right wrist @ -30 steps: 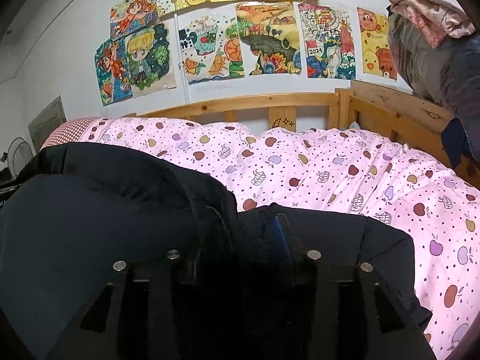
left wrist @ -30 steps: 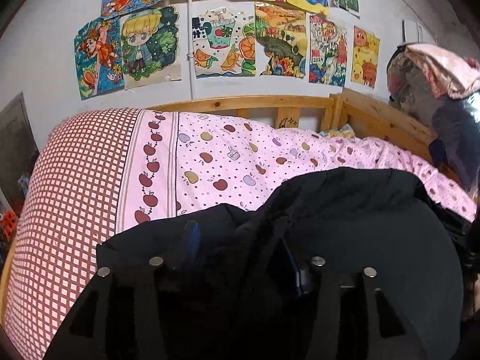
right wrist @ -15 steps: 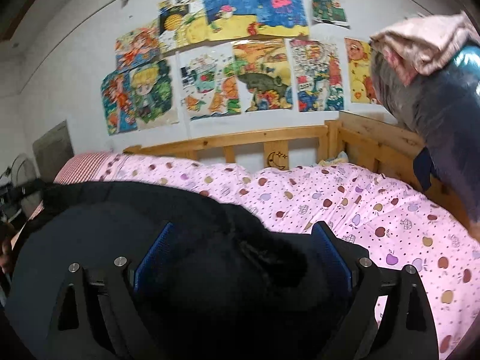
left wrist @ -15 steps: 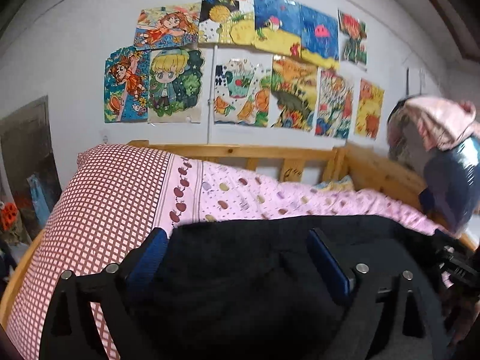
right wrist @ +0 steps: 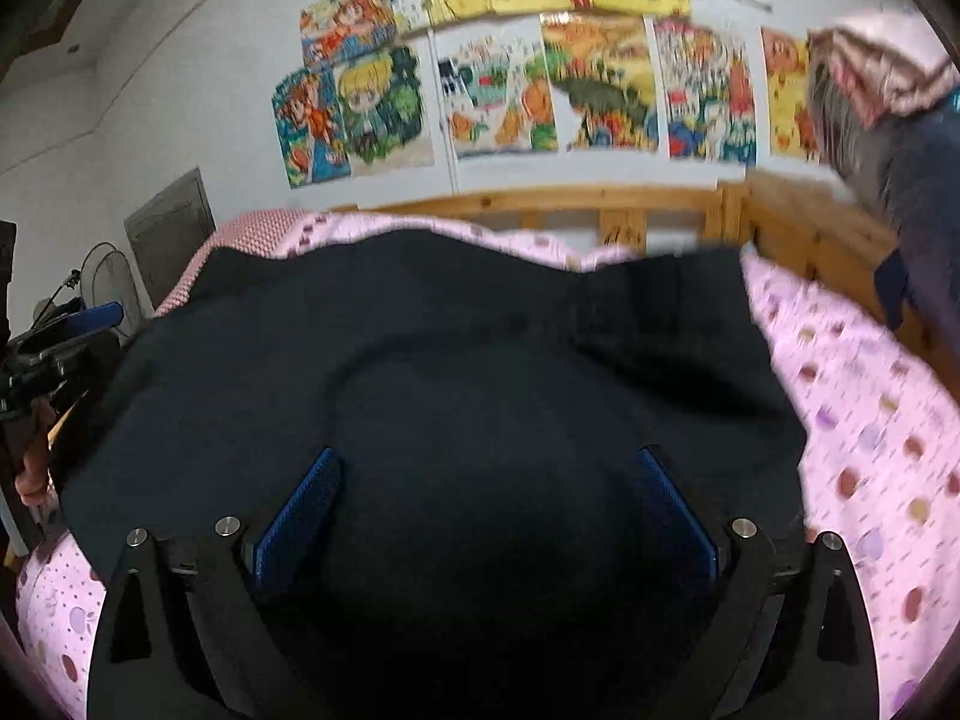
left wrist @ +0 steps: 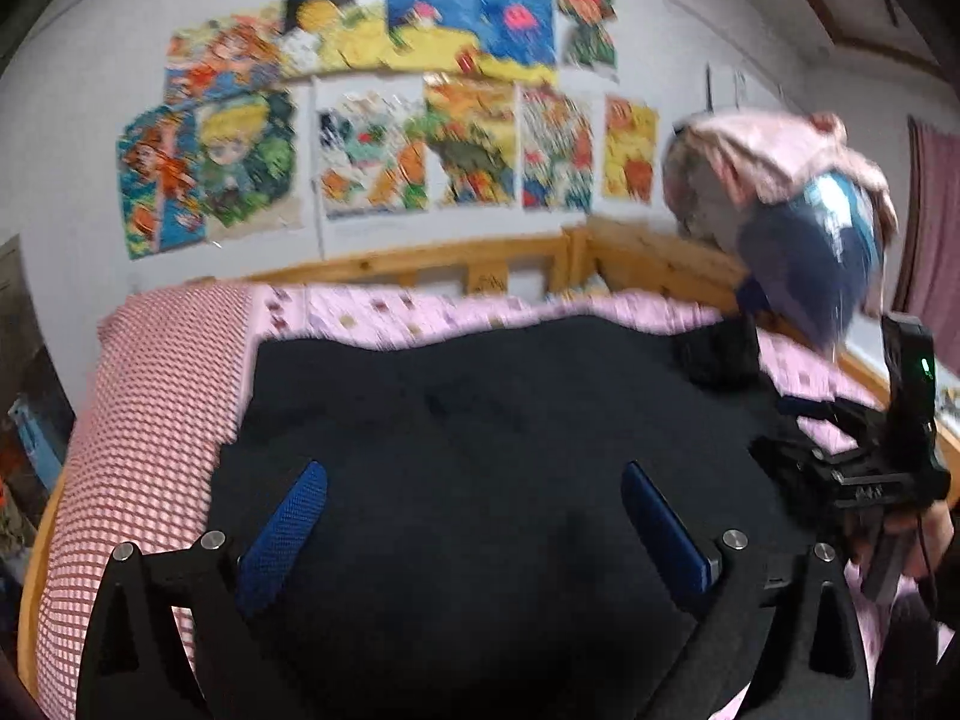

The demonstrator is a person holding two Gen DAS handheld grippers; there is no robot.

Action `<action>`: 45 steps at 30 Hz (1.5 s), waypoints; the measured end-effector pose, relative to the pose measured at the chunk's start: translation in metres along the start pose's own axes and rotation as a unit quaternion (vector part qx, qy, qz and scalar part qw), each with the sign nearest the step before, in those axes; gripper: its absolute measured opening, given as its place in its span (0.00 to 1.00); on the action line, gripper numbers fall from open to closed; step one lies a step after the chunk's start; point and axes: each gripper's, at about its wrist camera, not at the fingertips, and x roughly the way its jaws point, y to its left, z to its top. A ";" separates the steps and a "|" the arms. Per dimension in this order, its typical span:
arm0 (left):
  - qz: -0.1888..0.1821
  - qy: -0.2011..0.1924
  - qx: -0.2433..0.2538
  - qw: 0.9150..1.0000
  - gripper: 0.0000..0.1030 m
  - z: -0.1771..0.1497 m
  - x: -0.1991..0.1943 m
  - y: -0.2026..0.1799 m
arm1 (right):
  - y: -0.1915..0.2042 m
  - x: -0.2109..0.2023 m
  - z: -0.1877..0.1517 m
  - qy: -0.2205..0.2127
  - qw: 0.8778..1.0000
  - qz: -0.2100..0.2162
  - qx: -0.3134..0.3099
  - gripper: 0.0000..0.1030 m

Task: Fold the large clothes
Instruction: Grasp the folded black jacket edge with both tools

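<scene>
A large black fabric garment (left wrist: 480,420) lies spread flat on the pink fruit-print bedspread (right wrist: 870,420), reaching toward the light wooden bed rail (right wrist: 540,204) at the far edge and covering most of the middle of the bed. The left gripper (left wrist: 474,516) hangs over the garment's near edge with its blue-padded jaws spread wide, holding nothing. The right gripper (right wrist: 486,510) is likewise wide open and empty above the cloth. Both views are blurred.

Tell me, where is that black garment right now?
In both wrist views the black garment lies spread on the pink bedspread, in front of the wooden bed rail, below both open grippers.
</scene>
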 end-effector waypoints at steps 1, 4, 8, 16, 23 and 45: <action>0.003 0.008 0.006 1.000 0.96 -0.002 0.005 -0.001 | -0.005 0.005 -0.001 0.005 1.000 0.008 0.012 0.93; 0.013 0.036 0.003 0.999 0.96 -0.002 0.030 0.002 | -0.016 0.017 0.002 0.005 0.999 0.013 0.039 0.94; 0.013 0.046 -0.039 0.998 0.96 0.010 0.049 0.015 | -0.024 0.040 0.013 0.017 0.999 0.000 0.048 0.94; 0.026 0.085 -0.110 0.990 0.96 0.026 0.090 0.045 | -0.018 0.089 0.040 0.039 0.998 -0.055 -0.001 0.94; 0.053 0.094 -0.214 0.971 0.96 0.024 0.116 0.103 | -0.036 0.113 0.052 0.047 0.997 -0.063 0.016 0.95; -0.016 0.071 -0.277 0.958 0.98 -0.006 0.125 0.130 | -0.063 0.099 0.039 -0.005 0.996 -0.012 0.091 0.98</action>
